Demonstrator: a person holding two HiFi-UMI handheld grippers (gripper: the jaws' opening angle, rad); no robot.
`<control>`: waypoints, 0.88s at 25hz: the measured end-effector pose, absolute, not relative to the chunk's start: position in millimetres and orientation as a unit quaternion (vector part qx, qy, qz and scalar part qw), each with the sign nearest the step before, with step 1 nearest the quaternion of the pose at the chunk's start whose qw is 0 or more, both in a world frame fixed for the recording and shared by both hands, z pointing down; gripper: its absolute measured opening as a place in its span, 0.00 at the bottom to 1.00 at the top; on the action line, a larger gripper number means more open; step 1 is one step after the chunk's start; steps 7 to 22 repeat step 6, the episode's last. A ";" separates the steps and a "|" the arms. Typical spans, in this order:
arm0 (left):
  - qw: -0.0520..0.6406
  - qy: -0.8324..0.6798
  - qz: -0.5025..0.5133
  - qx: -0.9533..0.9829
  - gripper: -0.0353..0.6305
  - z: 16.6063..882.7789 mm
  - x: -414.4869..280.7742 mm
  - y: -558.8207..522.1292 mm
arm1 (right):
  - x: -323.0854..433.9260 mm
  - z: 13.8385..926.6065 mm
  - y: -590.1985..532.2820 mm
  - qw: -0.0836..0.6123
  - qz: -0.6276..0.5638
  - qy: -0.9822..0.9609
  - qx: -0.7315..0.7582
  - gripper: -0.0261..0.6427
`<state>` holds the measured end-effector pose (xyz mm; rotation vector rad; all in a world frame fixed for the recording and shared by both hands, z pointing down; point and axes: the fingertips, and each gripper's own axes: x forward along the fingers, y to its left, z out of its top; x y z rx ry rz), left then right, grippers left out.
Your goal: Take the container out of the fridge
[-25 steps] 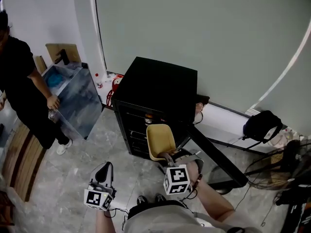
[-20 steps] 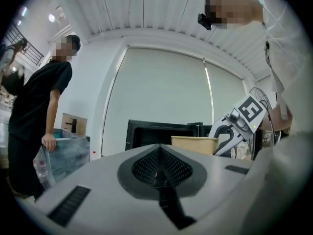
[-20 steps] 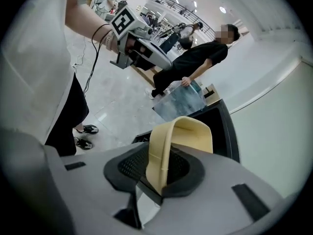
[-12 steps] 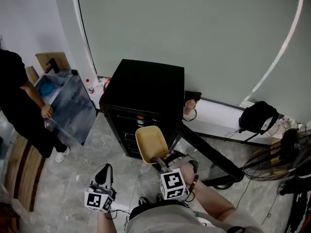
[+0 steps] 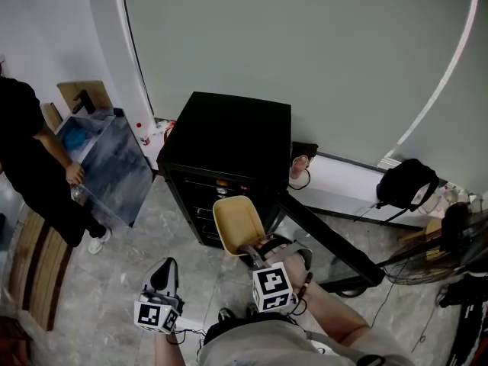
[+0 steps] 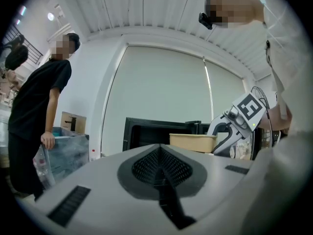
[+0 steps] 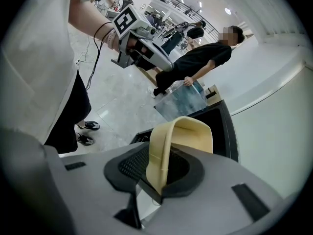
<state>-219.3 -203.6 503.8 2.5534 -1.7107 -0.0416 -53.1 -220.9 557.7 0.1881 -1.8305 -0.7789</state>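
A shallow cream container [image 5: 239,224] hangs in the air in front of the small black fridge [image 5: 229,139], whose door [image 5: 335,247] stands swung open to the right. My right gripper [image 5: 253,252] is shut on the container's near rim [image 7: 161,165], and the container tilts up away from the jaws. In the left gripper view the container [image 6: 193,142] shows level, in front of the fridge [image 6: 146,131]. My left gripper [image 5: 163,269] hangs lower left over the floor, jaws shut and holding nothing.
A person in black [image 5: 30,158] stands at the left holding a clear plastic bin [image 5: 110,162]. A black bag [image 5: 404,185] and a fan [image 5: 442,250] are at the right by the wall. Marble floor [image 5: 99,280] lies between fridge and me.
The head view shifted between the earliest frame and half a second ago. The container has come slightly further from the fridge. Since then nothing has visibly moved.
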 end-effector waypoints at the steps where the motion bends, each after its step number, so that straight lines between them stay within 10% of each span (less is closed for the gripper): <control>1: 0.035 -0.556 -0.014 0.830 0.06 504.1 -219.1 -203.3 | -53.0 557.3 -221.1 0.541 -0.327 -0.771 0.079 0.17; 22: 0.035 -0.556 -0.015 0.830 0.06 501.9 -219.3 -206.0 | -54.7 555.2 -221.9 0.537 -0.325 -0.774 0.076 0.17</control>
